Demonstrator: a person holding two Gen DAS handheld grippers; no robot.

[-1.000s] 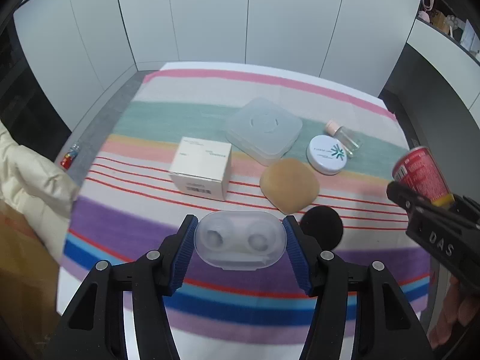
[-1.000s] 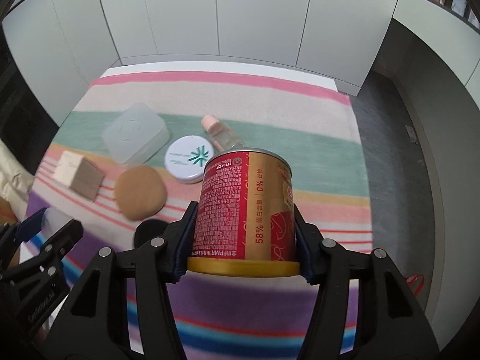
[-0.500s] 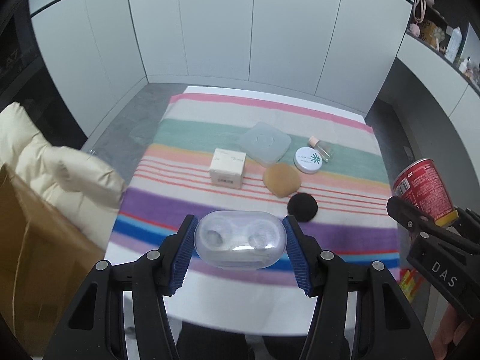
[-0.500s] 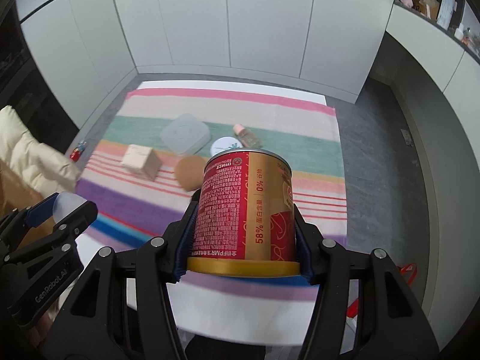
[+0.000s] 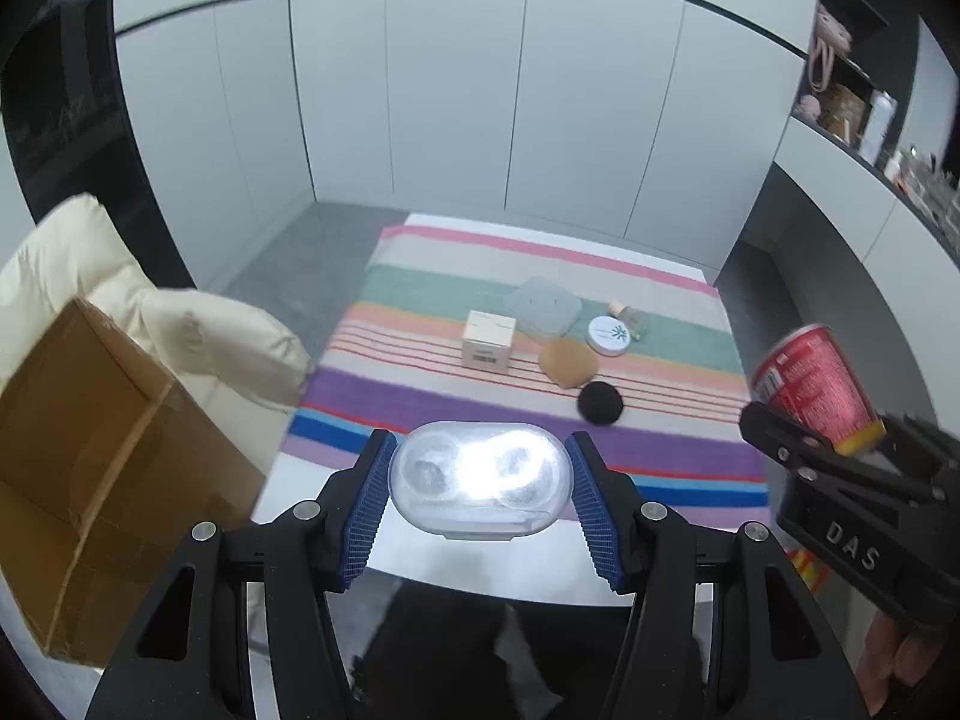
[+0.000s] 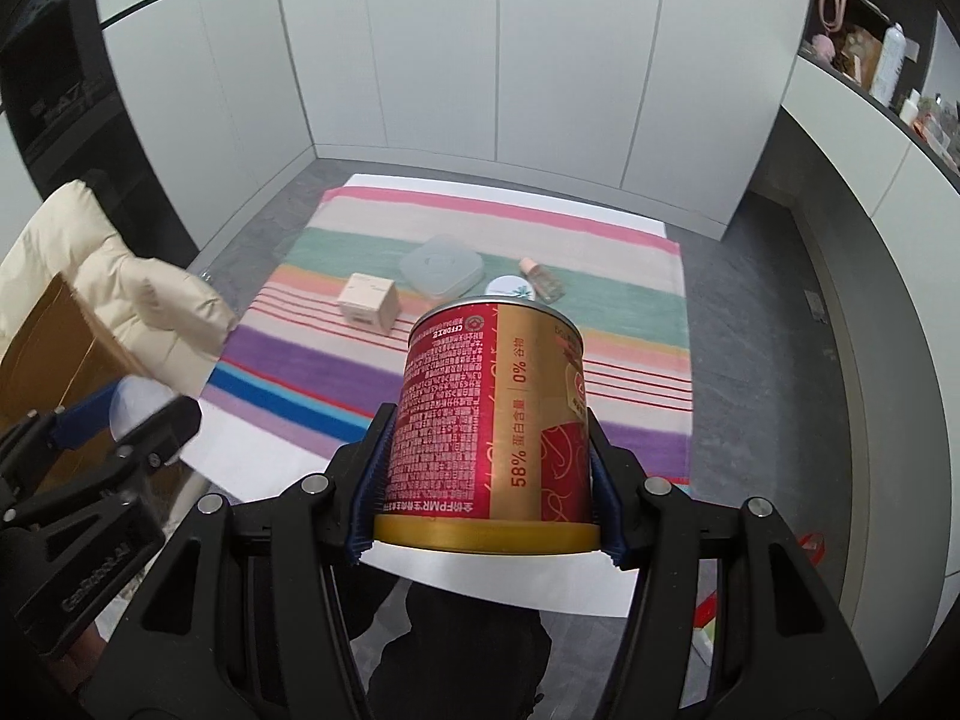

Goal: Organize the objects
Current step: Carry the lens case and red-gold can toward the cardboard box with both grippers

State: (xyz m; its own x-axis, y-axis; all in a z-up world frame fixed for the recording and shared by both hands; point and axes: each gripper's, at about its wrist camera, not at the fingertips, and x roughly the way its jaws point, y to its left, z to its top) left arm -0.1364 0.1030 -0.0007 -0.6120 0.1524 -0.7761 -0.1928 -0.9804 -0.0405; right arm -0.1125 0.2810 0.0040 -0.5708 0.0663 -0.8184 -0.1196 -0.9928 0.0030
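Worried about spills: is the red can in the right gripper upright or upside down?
Upside down. The red can, clamped in the right gripper, shows its label text inverted in the right wrist view.

On the striped cloth [image 5: 420, 402], the lidded container [image 5: 543, 305] lies just behind the small carton [image 5: 487, 341]. The round tin [image 5: 610, 335] lies right of the carton, with the black pad [image 5: 600, 402] nearer the camera. A cardboard box [image 5: 90, 480] stands well left of the carton, off the cloth.

red-and-gold can [image 6: 489, 420], rainbow-striped cloth [image 5: 420, 402]

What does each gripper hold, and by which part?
Left gripper clamps the clear case by its two ends; right gripper clamps the red can by its sides.
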